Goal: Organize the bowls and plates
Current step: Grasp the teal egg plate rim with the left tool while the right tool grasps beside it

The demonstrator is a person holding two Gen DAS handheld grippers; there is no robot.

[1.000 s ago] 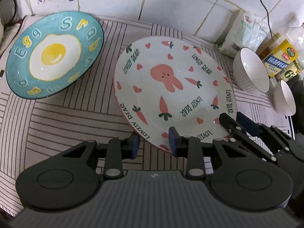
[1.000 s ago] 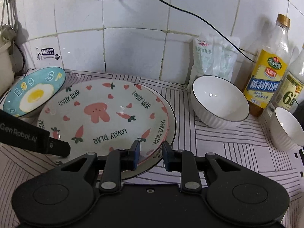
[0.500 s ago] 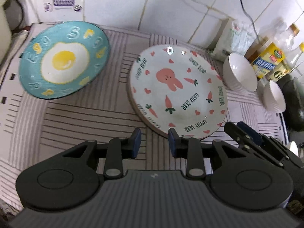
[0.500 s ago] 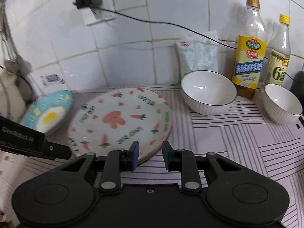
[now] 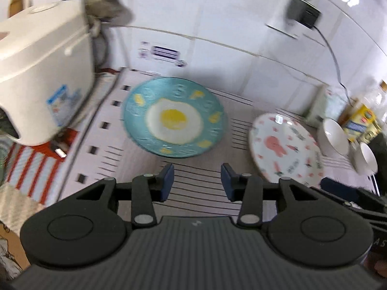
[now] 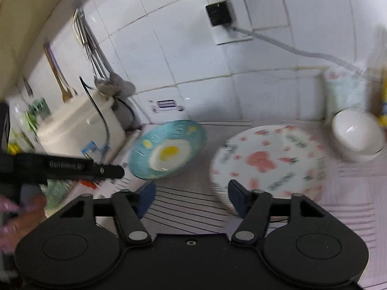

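White wall tiles back a striped mat on the table (image 5: 203, 183), where two plates and two bowls wait to be sorted. Both grippers hover above the mat with nothing between their blue pads: the left gripper (image 5: 197, 181) has its fingers spread and faces the blue fried-egg plate (image 5: 174, 120), while the right gripper (image 6: 188, 194) has its fingers spread wider, its right pad close to the near rim of the rabbit plate (image 6: 266, 164). Neither plate is touched; the two lie flat, near each other but apart, the egg plate to the left beside a white rice cooker (image 5: 41, 72). Further right sit a larger white bowl (image 6: 358, 137) and, visible only from the left wrist, a smaller white bowl (image 5: 366, 159); both look empty, as do the plates. Sauce bottles (image 5: 360, 123) stand behind the bowls, blurred. Judging by the open fingers and the aim of each tool, the step in hand appears to be an approach to a plate, probably to stack one on the other. The next move would call for lowering one pad under a plate's thin rim and the other over it, then closing firmly enough that the glazed ceramic does not slip
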